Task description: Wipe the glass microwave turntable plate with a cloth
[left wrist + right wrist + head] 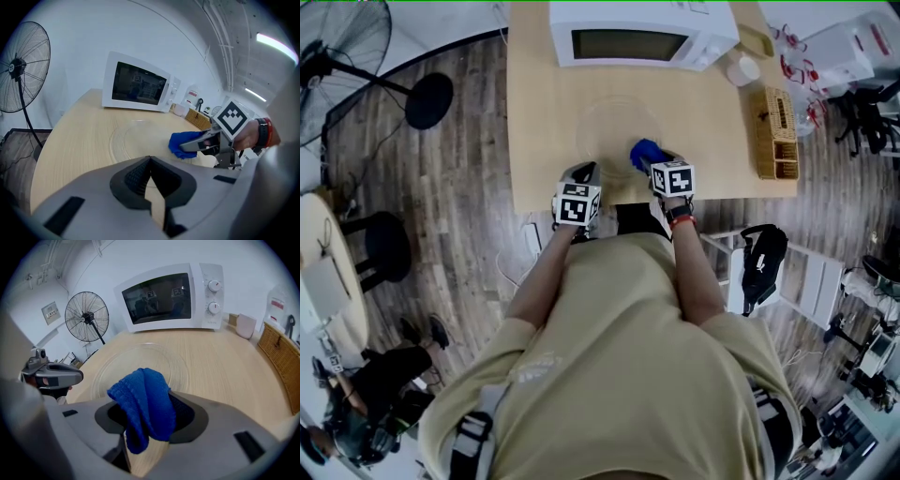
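The clear glass turntable plate (614,127) lies flat on the light wooden table (534,112) in front of the microwave (637,33). My right gripper (654,161) is shut on a bunched blue cloth (644,152), which rests over the plate's near right edge. In the right gripper view the blue cloth (145,404) bulges out between the jaws, with the plate (140,357) just beyond. My left gripper (583,173) hovers at the plate's near left edge; in its own view the left gripper (150,159) has its jaws together on nothing, and the cloth (180,143) and plate (140,138) lie ahead.
A wicker basket (776,131) stands at the table's right edge and a white cup (742,68) beside the microwave. A standing fan (347,47) is on the floor to the left. The table's near edge runs just under both grippers.
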Available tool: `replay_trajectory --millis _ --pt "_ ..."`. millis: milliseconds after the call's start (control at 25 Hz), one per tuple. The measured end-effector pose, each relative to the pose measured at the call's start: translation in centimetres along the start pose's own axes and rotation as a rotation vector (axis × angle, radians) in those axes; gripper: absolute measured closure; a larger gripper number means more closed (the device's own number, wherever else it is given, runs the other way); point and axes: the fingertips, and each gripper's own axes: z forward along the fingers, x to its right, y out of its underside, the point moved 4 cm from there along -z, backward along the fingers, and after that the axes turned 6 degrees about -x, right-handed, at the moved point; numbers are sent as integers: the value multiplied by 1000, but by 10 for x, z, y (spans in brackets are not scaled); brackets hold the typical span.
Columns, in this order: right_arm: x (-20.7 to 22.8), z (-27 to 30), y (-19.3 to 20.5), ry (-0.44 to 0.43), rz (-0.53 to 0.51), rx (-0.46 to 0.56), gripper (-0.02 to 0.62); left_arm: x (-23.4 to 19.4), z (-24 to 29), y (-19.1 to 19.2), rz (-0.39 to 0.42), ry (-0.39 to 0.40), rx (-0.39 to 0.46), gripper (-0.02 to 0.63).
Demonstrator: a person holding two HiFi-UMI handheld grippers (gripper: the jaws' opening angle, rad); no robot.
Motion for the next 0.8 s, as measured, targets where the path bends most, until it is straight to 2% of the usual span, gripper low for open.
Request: replay_trajectory --millis 120,240,560,800 --pt "-12 2 -1 -41 12 1 377 -4 -7 4 -7 -14 9 586" --pt "-38 7 -6 -123 3 10 377 -10 -14 8 -15 -31 17 586" --pt "-115 15 -17 -290 -133 -7 377 -26 -39 18 -39 -82 57 586" --pt "-136 24 -11 -328 -207 -56 377 -34 -47 21 -54 -109 71 586"
